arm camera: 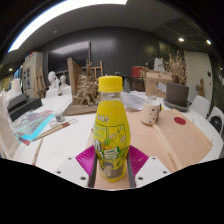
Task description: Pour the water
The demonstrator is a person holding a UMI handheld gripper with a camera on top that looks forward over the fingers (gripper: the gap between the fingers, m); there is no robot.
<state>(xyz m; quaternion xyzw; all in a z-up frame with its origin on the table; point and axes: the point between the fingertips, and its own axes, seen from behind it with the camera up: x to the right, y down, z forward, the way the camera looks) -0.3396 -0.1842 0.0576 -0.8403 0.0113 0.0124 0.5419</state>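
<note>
A: Where's the bottle (111, 125)?

B: Upright on the table (190, 135), between the gripper (111, 160) fingers; whether they're pressing it, I cannot tell. The cup (151, 111) stands beyond the bottle.

A: Risk?

B: A loose hold; the bottle could slip when tilted.

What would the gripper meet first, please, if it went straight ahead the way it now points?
The yellow bottle. It already stands upright between the gripper fingers, dead ahead, so any advance would meet it at once. Whether the pads already press on it, the view does not settle.
</note>
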